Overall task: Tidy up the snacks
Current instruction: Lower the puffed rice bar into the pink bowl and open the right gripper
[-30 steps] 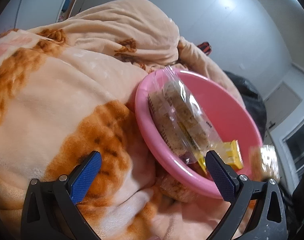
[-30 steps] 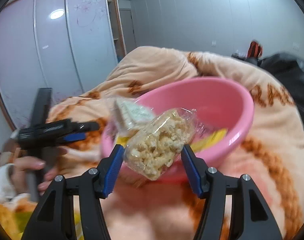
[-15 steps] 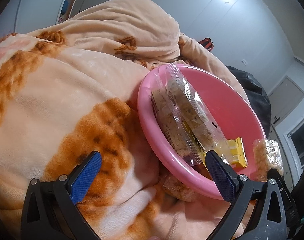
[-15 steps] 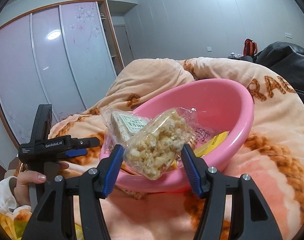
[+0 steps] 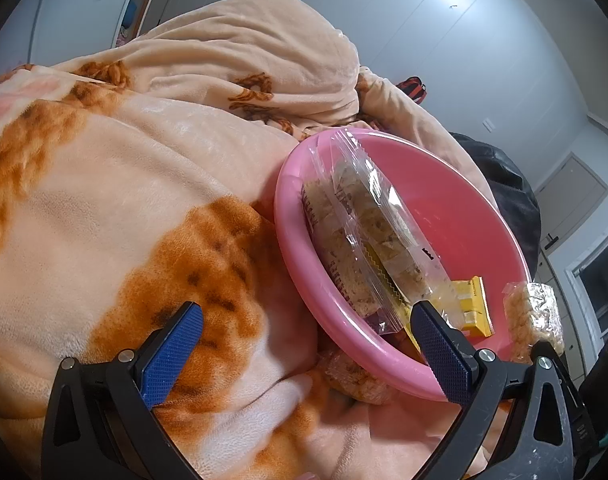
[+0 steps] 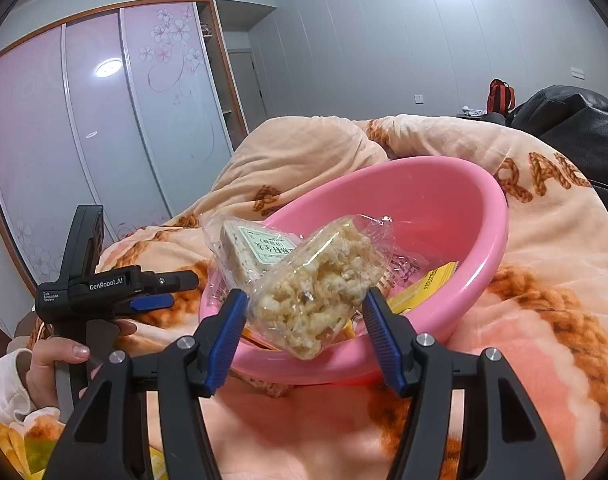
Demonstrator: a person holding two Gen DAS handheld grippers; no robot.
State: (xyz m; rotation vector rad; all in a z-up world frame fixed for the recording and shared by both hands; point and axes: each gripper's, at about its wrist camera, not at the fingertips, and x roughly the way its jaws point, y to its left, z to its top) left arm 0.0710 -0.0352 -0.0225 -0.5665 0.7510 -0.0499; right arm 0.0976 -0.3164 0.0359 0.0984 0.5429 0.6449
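A pink bowl (image 5: 464, 200) (image 6: 444, 208) lies tilted on a peach blanket. It holds clear-wrapped grain bars (image 5: 368, 232) (image 6: 256, 248) and a yellow packet (image 5: 472, 304) (image 6: 428, 284). My right gripper (image 6: 306, 316) is shut on a clear-wrapped puffed-rice cake (image 6: 316, 288) and holds it above the bowl's near rim; the cake also shows in the left wrist view (image 5: 534, 320). My left gripper (image 5: 304, 344) is open and empty, low beside the bowl's left rim. Another wrapped rice cake (image 5: 356, 376) lies under the bowl's edge.
The orange-patterned blanket (image 5: 124, 200) is bunched into a high fold behind the bowl. A black leather seat (image 6: 576, 120) is at the far right. A sliding-door wardrobe (image 6: 84, 140) stands at the left. The left gripper's body (image 6: 104, 284) shows in the right wrist view.
My right gripper has lifted and steadied with the rice cake held in it, closer to the bowl's rim. The left gripper has barely moved.
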